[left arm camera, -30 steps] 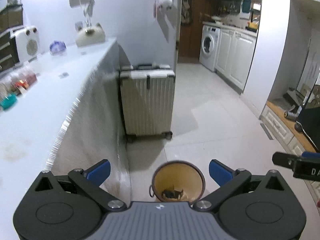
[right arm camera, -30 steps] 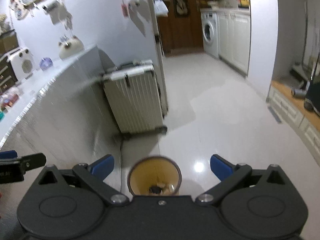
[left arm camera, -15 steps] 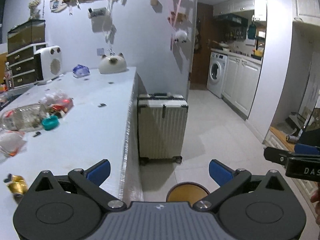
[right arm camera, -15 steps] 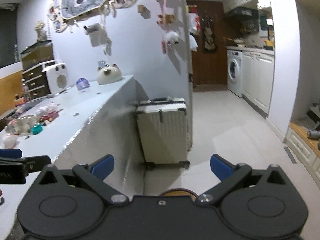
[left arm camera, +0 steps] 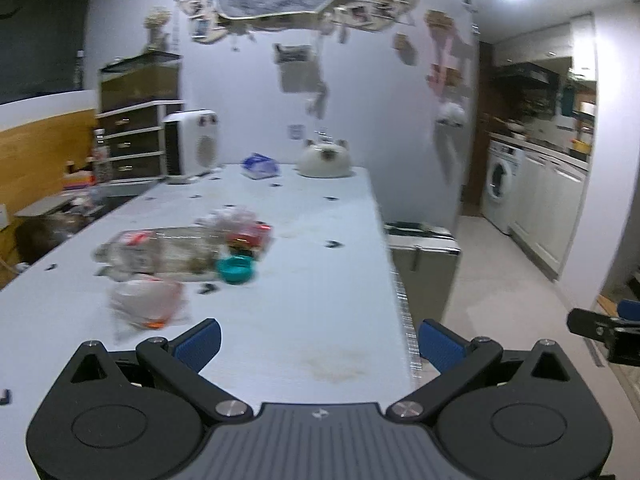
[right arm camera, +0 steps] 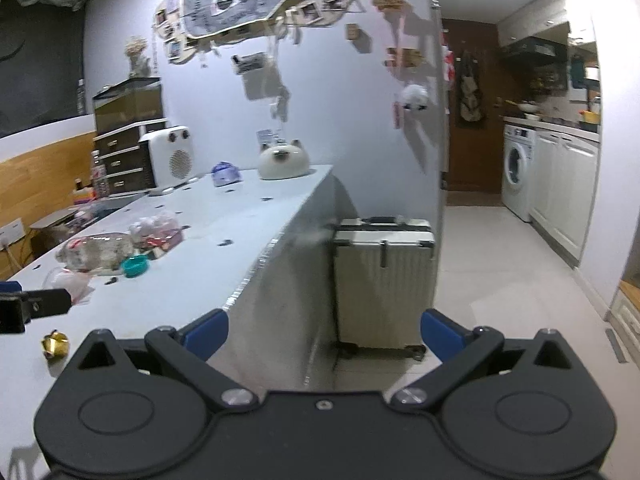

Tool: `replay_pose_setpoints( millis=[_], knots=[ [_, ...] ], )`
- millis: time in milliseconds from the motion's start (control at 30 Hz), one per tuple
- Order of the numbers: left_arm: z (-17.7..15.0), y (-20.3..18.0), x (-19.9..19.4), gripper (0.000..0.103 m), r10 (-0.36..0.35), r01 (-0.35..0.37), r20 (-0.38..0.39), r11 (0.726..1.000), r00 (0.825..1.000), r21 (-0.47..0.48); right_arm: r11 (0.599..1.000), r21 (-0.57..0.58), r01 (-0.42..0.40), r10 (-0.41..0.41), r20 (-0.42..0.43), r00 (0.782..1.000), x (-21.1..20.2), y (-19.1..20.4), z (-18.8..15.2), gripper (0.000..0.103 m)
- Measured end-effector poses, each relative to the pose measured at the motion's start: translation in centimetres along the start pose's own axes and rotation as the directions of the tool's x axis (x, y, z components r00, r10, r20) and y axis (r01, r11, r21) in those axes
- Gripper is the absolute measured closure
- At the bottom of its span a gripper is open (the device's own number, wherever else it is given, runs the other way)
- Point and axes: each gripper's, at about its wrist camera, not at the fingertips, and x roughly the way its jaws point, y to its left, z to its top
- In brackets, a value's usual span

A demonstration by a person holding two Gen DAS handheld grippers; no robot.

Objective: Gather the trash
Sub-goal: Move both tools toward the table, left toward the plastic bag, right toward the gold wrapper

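Trash lies on the long white table (left arm camera: 312, 288): a crushed clear plastic bottle (left arm camera: 156, 254), a teal cap (left arm camera: 236, 269), a red-and-clear wrapper (left arm camera: 244, 228) and a crumpled white bag (left arm camera: 146, 304). My left gripper (left arm camera: 319, 342) hovers open and empty over the table's near right part, short of the bag. My right gripper (right arm camera: 323, 330) is open and empty beside the table's right edge, over the floor. In the right wrist view I also see the bottle (right arm camera: 96, 250), the teal cap (right arm camera: 135, 266) and a small gold foil ball (right arm camera: 55, 346) near the left gripper's finger (right arm camera: 44, 302).
A white heater (left arm camera: 192, 146), a blue bag (left arm camera: 260, 166) and a white cat-shaped object (left arm camera: 326, 158) stand at the table's far end. A pale suitcase (right arm camera: 384, 280) stands on the floor against the table's end. A washing machine (right arm camera: 516, 172) and cabinets line the far right.
Both views have swung up from the floor bin to the table top. The bin has dropped out of sight and the trash on the table has come closer to the left gripper.
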Motion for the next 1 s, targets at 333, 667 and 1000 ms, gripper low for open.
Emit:
replay_pose_setpoints(
  millis=[333,667,1000],
  knots=[
    [0.3,8.3,1.7,0.0,0.108,-0.108,-0.034,0.994,0.994,-0.014,0.99,-0.058,-0.127,0.124,-0.052,0.991,3.6,6.8,0.7,0.0],
    [-0.8,15.7,5.3,0.0,0.118,-0.12,-0.058,0.992,0.991,-0.028,0.963,-0.079,-0.259,0.247,-0.143,0.959,7.1,13.0,0.0,0.0],
    [-0.5,17.0,9.7,0.038,0.136,-0.128,-0.032,0.975,0.99,0.183,0.909,-0.095,-0.406,0.375,-0.24,0.896,9.1,17.4,-1.4,0.0]
  ],
)
